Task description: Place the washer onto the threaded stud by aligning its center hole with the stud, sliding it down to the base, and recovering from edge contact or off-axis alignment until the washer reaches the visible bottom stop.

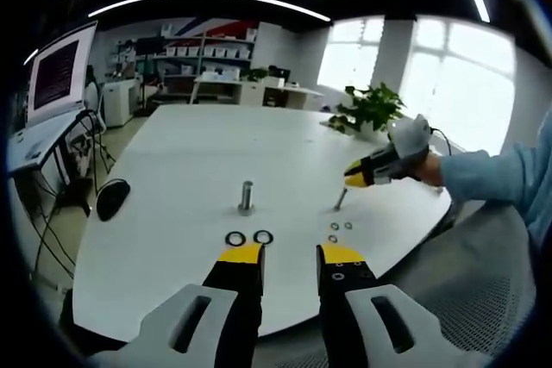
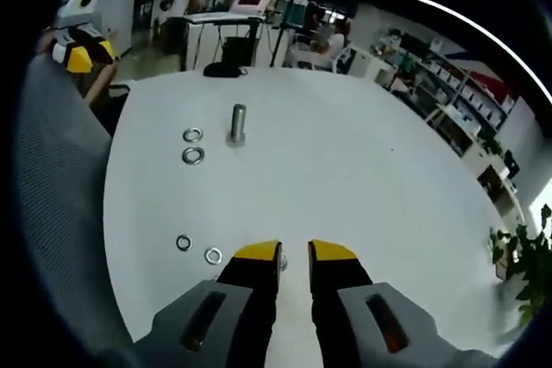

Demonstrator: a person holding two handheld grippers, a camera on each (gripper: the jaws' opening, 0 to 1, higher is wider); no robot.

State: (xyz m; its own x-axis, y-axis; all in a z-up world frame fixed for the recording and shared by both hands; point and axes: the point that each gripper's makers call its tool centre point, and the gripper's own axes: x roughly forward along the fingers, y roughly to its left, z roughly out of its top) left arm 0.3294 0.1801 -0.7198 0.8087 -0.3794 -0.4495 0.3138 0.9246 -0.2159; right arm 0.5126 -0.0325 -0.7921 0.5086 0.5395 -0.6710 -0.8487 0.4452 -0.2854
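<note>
Threaded stud [image 2: 237,123] apparently upright, unloaded

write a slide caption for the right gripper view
Open right claw low over the white table, two small washers beside it, two larger washers by the upright stud.

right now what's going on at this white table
A person holds a two-finger gripper in each hand over a white table. A large stud stands upright mid-table with two large washers lying beside it, none on it yet. The right gripper is low by a smaller stud, with two small washers lying nearby. The left gripper hangs open short of the large washers, holding nothing.
</note>
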